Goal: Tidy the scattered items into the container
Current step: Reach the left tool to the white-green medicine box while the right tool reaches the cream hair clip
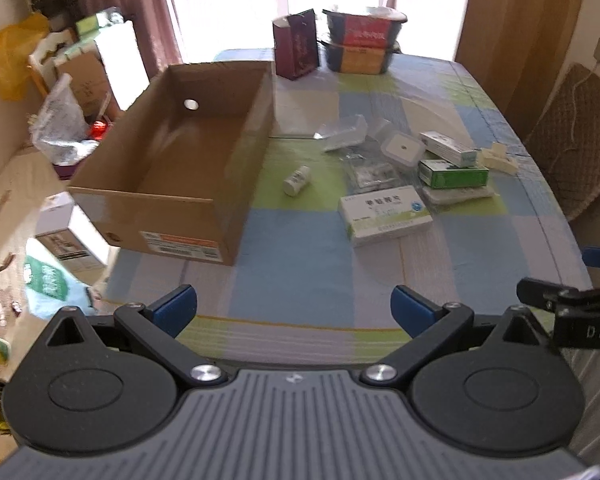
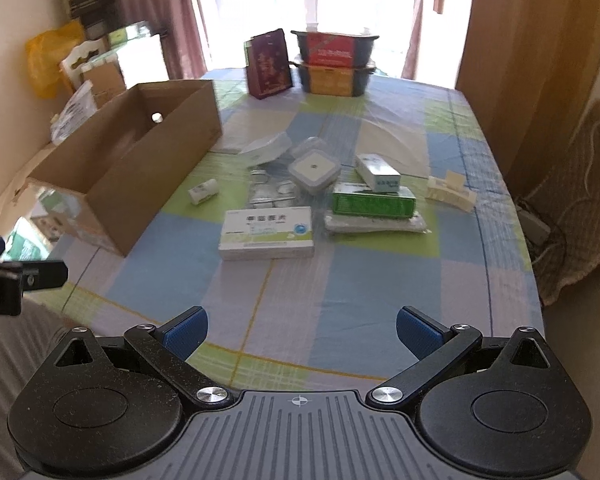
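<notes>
Checked cloth covers the table where we count one cardboard box, empty at the left, one white bottle lying beside it, and three medicine cartons: white, green, small white. Our left gripper and right gripper both hover spread wide, holding nothing. Only the right view shows the cream clip clearly.

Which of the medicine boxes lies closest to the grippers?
The flat white box with the blue circle; the green box and the small white box atop it lie farther back.
</notes>
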The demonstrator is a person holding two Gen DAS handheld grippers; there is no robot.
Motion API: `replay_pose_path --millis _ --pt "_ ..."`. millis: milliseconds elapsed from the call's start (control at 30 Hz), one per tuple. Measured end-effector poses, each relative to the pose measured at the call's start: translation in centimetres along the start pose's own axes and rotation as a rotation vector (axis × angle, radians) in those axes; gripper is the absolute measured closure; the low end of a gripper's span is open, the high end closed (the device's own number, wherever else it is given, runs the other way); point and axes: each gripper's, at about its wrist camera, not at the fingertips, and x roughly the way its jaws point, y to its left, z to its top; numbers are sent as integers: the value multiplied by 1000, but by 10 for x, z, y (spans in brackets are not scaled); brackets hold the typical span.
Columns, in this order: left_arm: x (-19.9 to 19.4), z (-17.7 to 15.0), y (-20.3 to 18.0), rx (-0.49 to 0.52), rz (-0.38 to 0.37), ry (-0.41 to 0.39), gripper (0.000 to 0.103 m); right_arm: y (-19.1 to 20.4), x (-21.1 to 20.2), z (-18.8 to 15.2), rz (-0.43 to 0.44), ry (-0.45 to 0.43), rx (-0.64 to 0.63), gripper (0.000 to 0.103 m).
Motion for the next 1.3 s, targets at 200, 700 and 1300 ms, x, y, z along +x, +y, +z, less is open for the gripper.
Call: replay_pose_path --millis 200,700,1300 --pt "26 7 -14 50 -13 -16 1 -20 12 3 -15 -4 65 0" --pt "126 39 -46 396 -240 -11 1 -76 62 0 -35 81 154 0" --pt "251 72 -89 612 -331 81 1 -130 122 3 -96 178 269 0"
